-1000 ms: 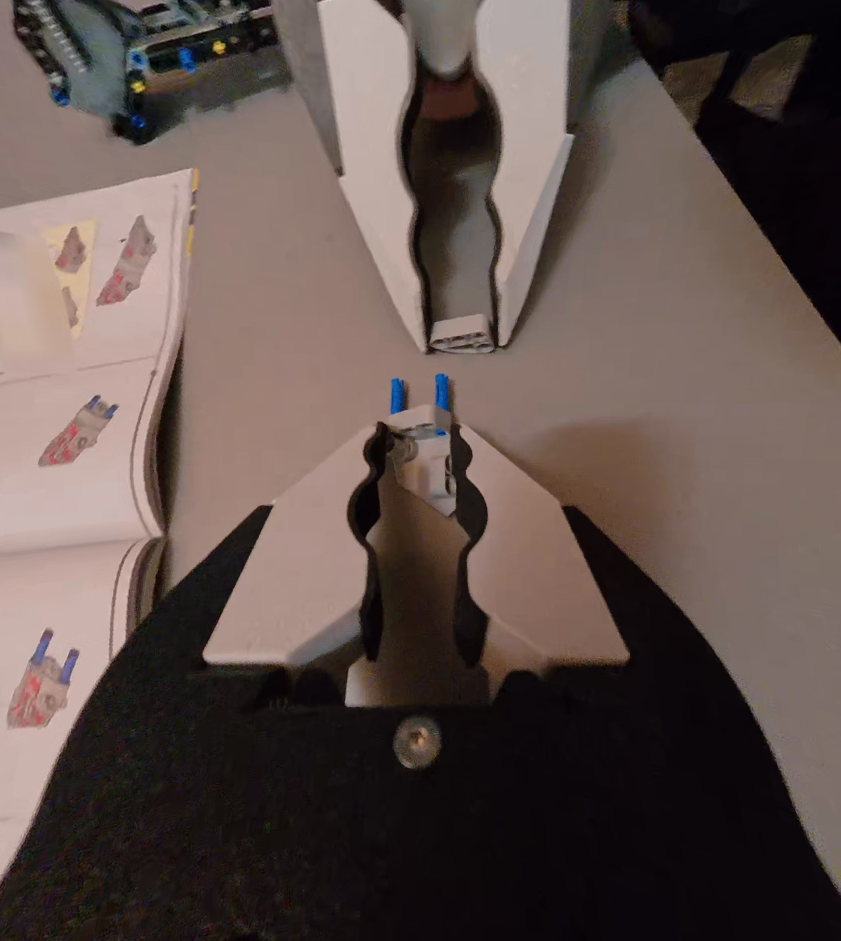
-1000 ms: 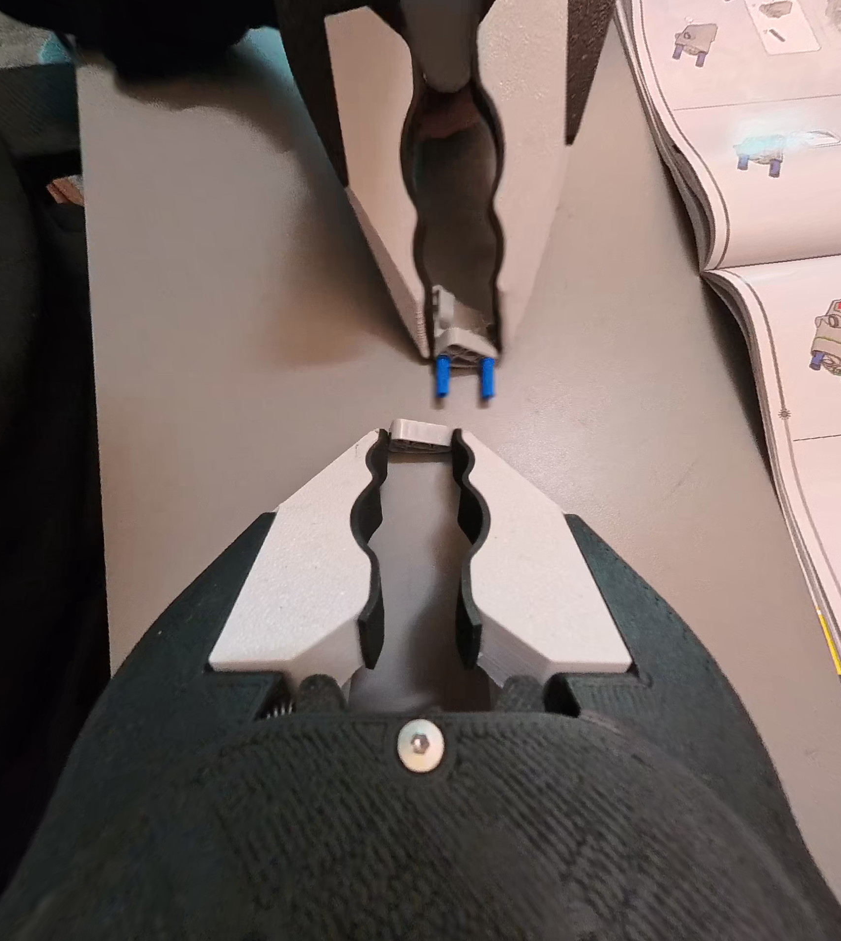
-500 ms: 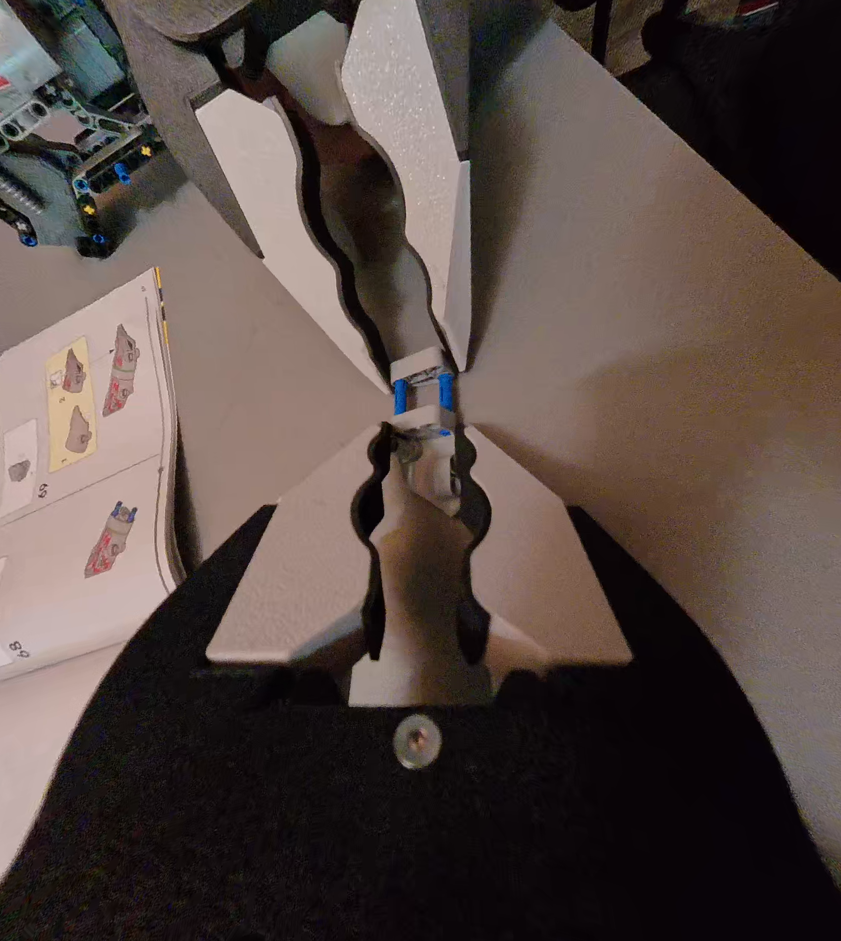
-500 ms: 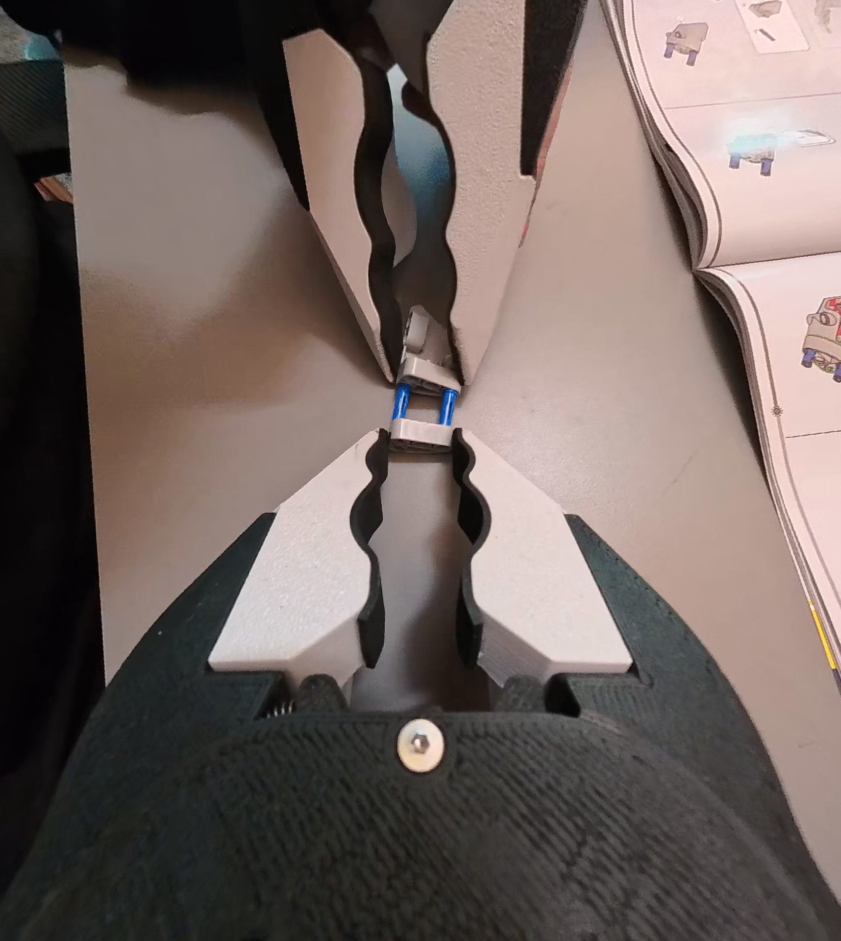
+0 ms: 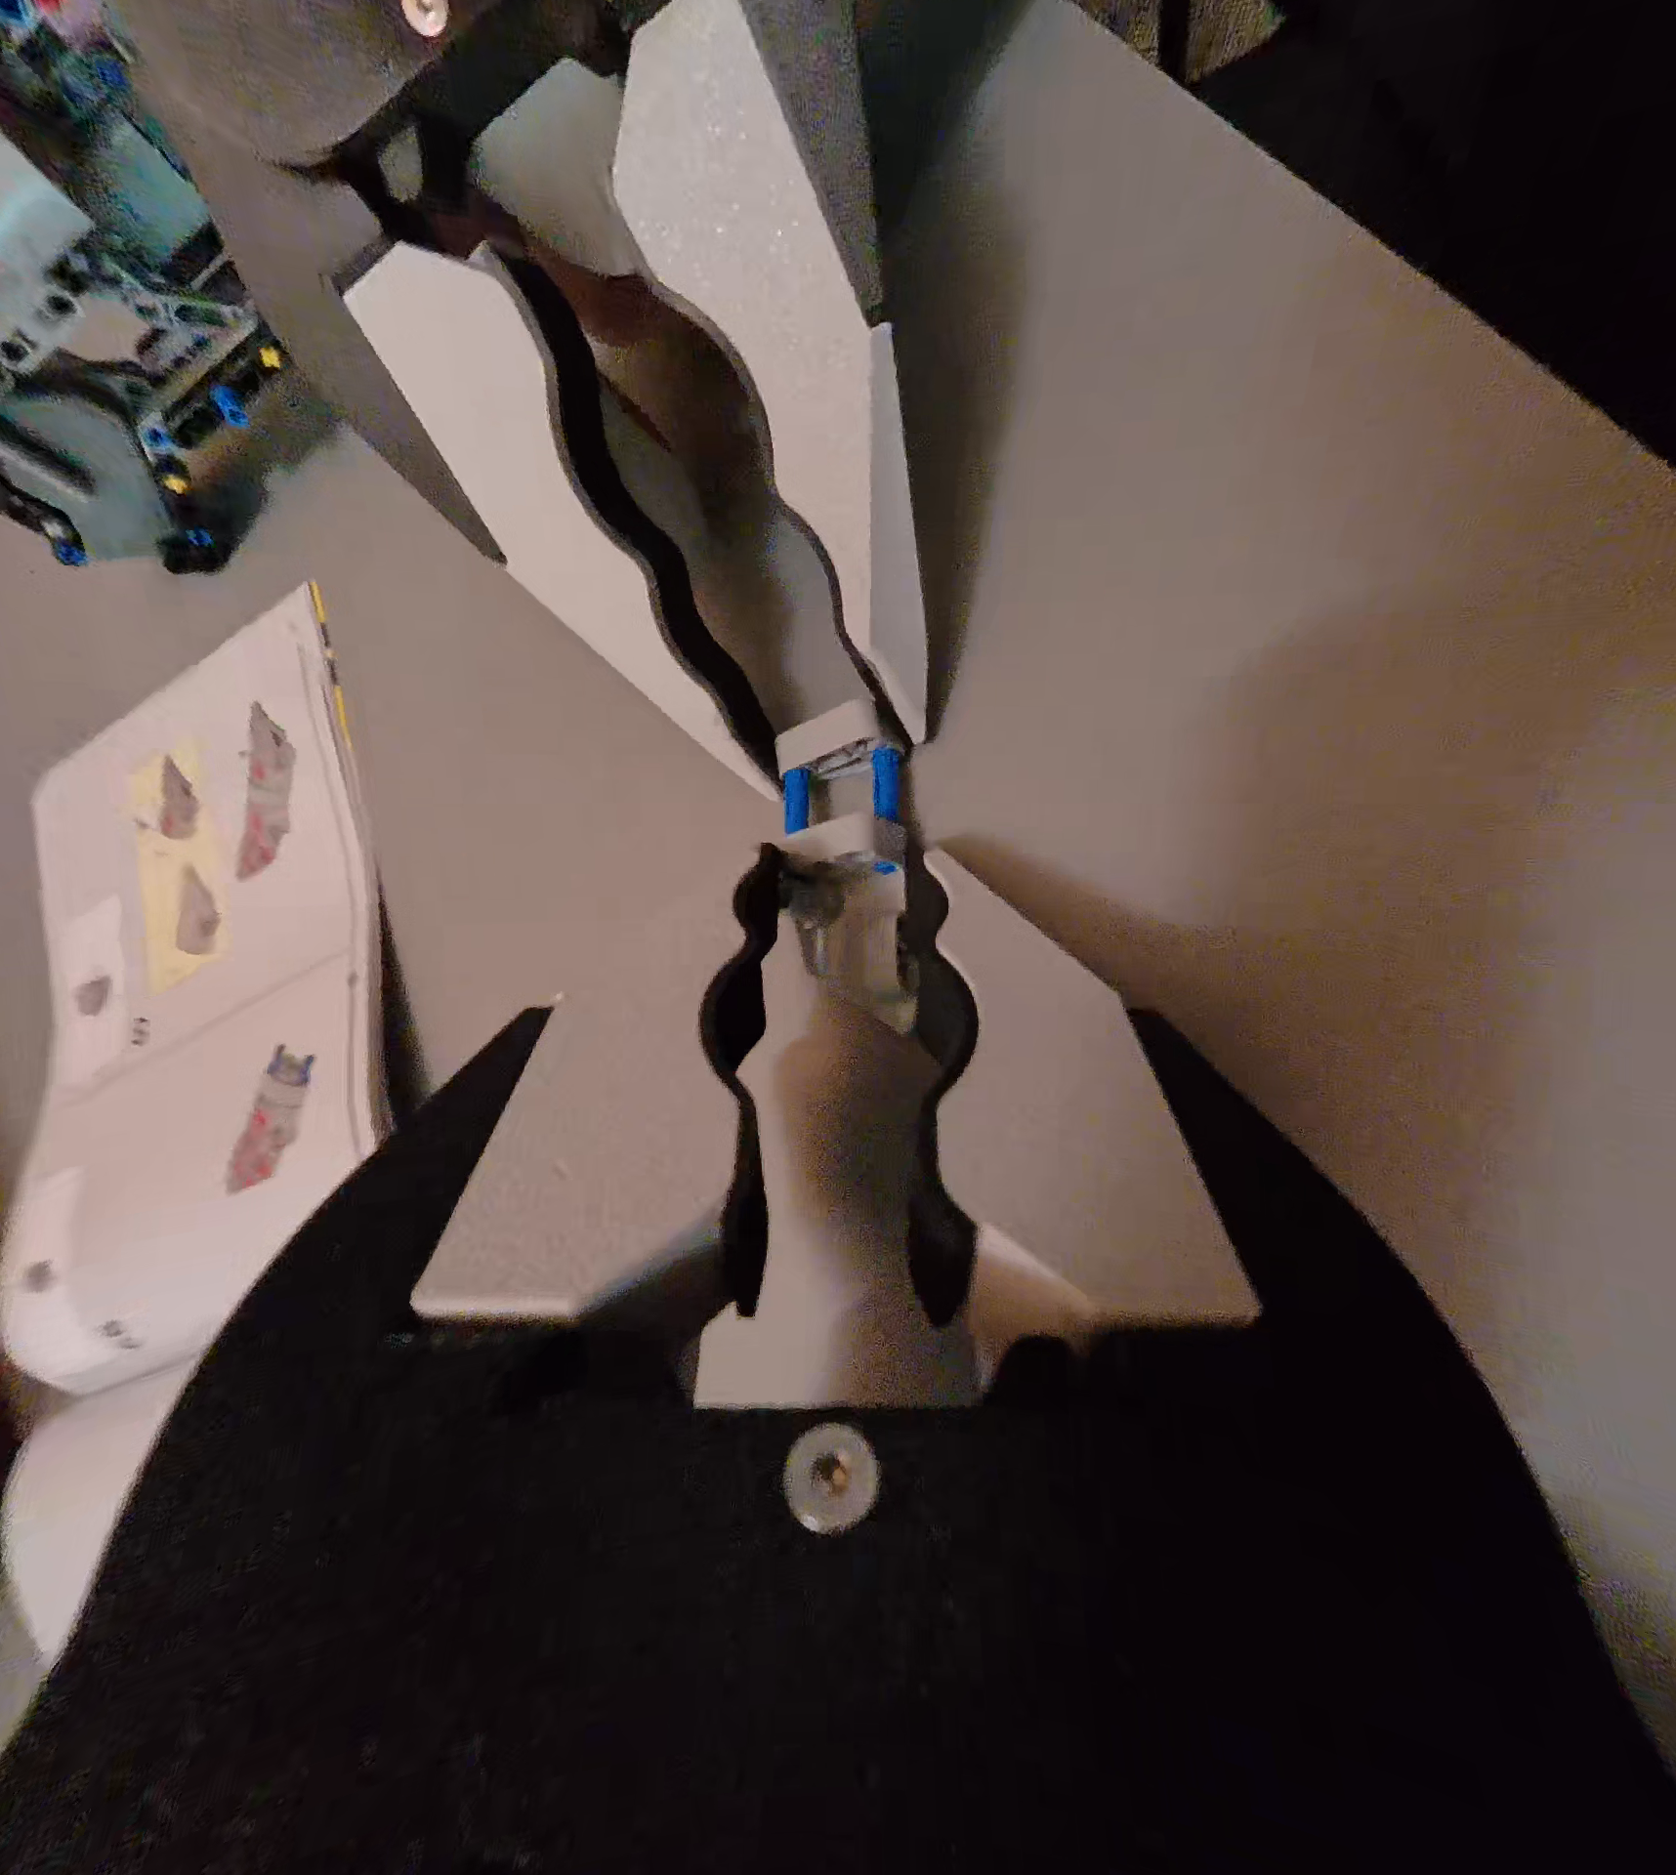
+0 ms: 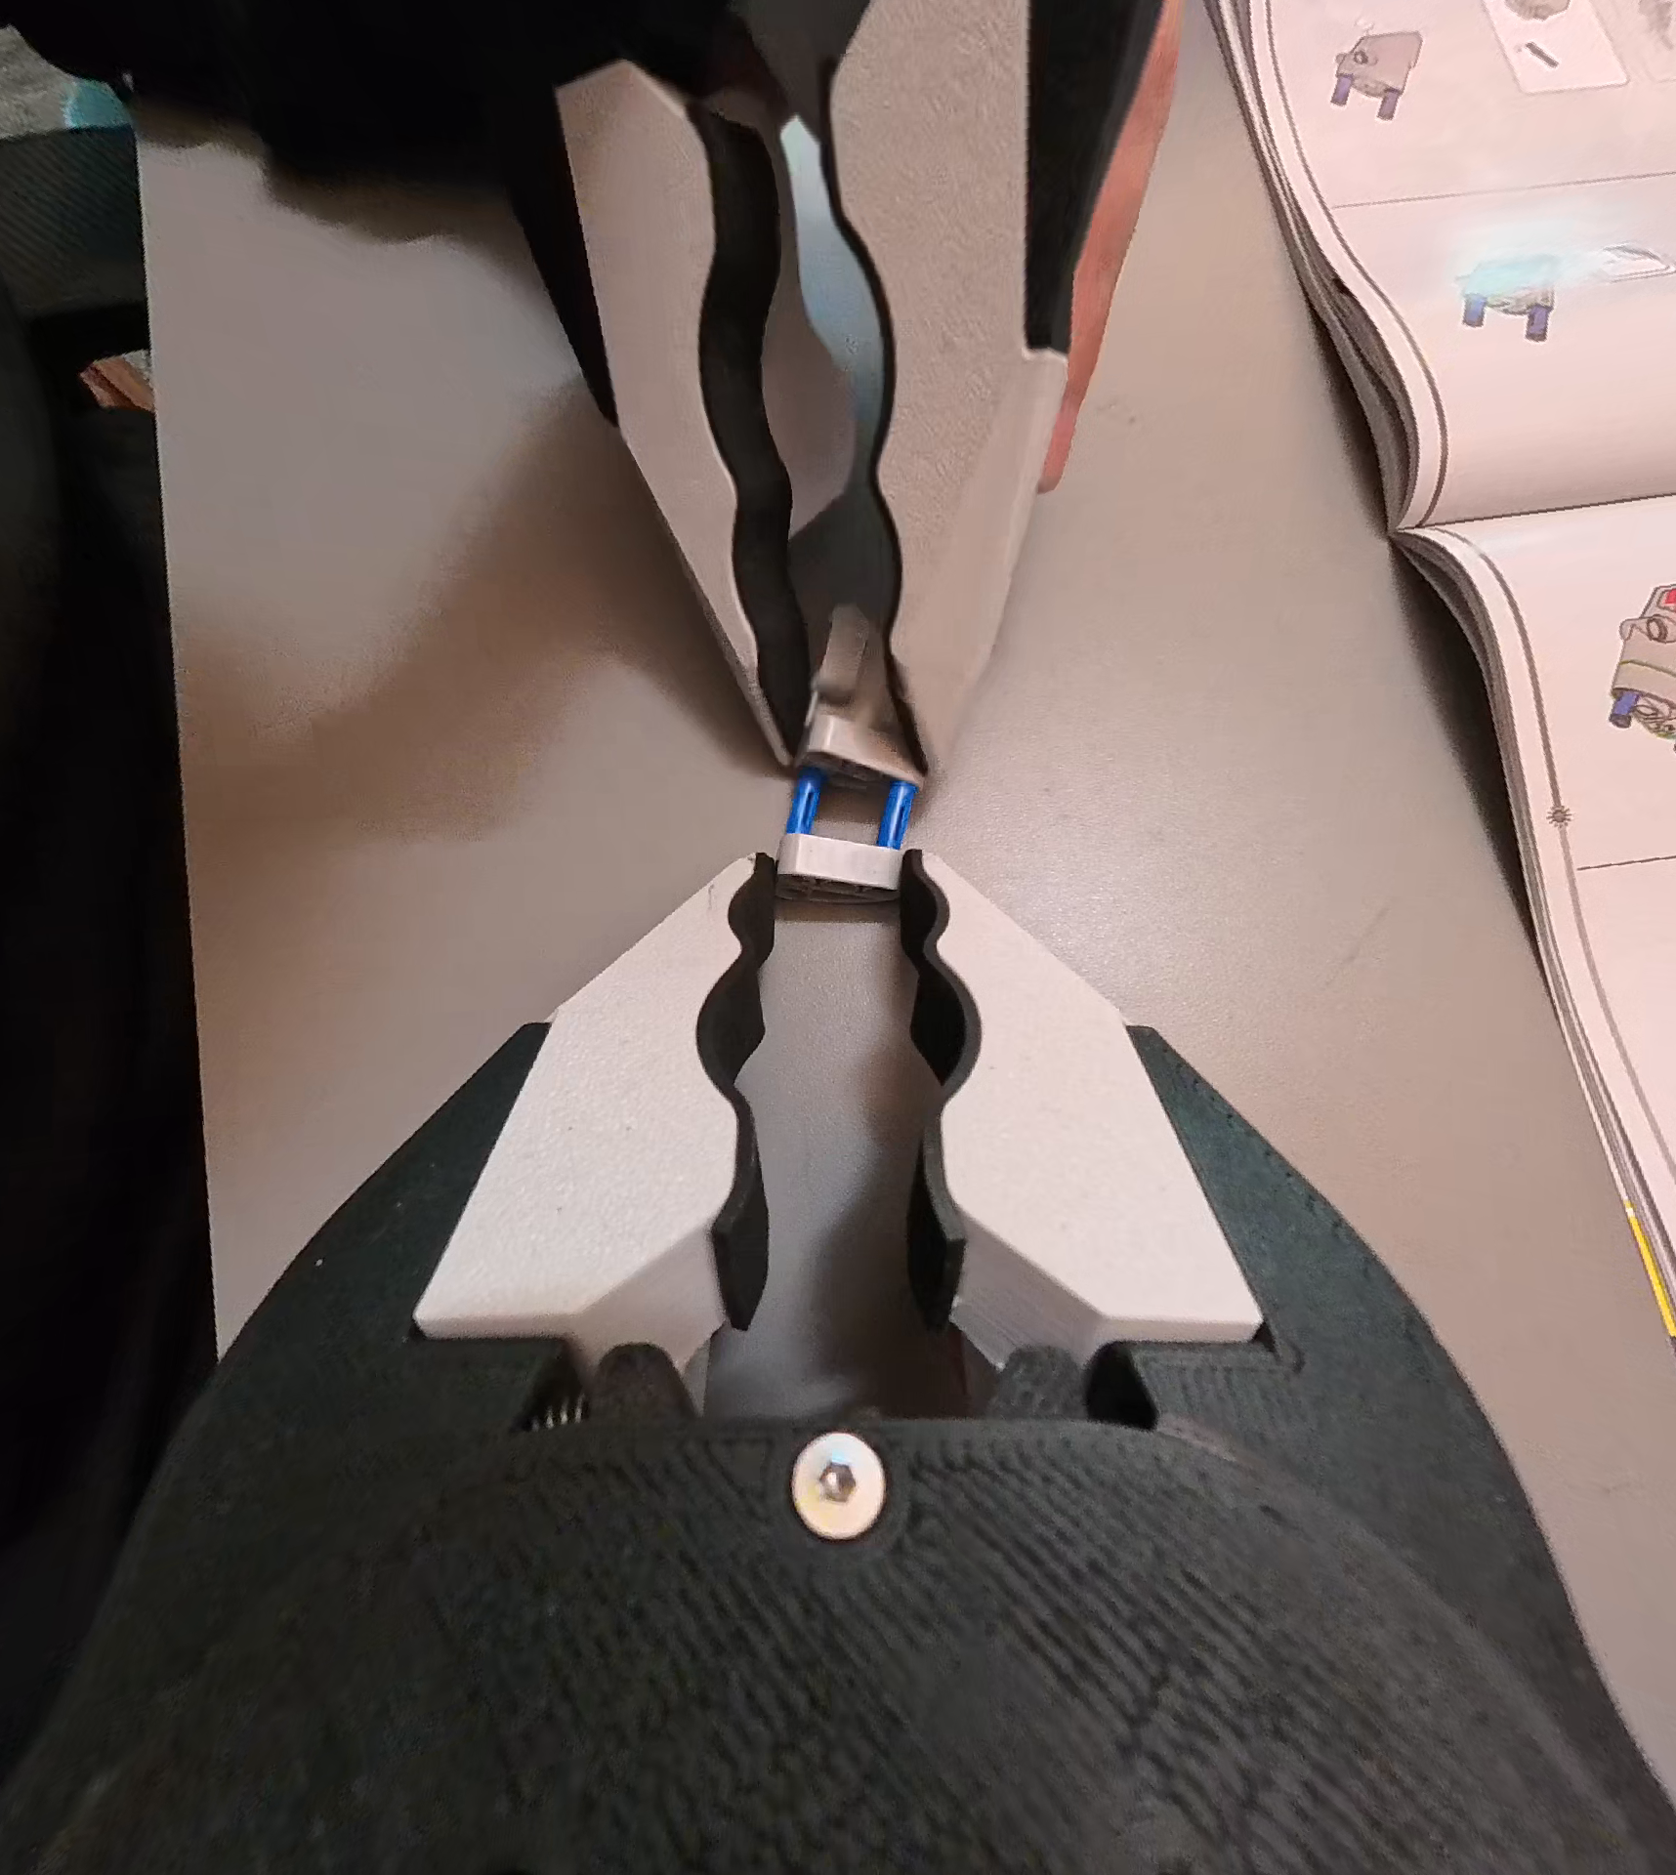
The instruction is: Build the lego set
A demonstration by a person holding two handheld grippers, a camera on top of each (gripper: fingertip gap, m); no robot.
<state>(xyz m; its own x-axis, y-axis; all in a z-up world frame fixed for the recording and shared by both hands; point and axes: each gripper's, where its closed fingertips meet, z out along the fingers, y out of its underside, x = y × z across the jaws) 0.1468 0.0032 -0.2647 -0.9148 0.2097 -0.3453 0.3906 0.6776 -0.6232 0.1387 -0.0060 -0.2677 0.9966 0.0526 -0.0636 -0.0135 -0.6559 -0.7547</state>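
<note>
My left gripper (image 5: 839, 862) is shut on a grey lego piece (image 5: 854, 933) with two blue pins (image 5: 795, 802) pointing forward. My right gripper (image 6: 839, 862) is shut on a small light grey beam (image 6: 834, 860). The two grippers meet tip to tip above the grey table (image 5: 1321, 710). The blue pins (image 6: 804, 807) reach into the beam, with part of their length showing between the two pieces. In the left wrist view the right gripper comes in from the top with the beam (image 5: 829, 733). In the right wrist view the left gripper comes in from the top with its piece (image 6: 849, 725).
An open instruction booklet (image 5: 205, 913) lies on the table; it shows at the right of the right wrist view (image 6: 1575, 609). A partly built lego model (image 5: 73, 355) stands at the far left. The table edge (image 5: 1422, 284) runs along the right, dark beyond it. A person's finger (image 6: 1083, 355) rests beside the left gripper.
The grippers were apart a second ago and have come together; the blue pins have entered the beam. Both grippers have since tilted and lifted while staying joined.
</note>
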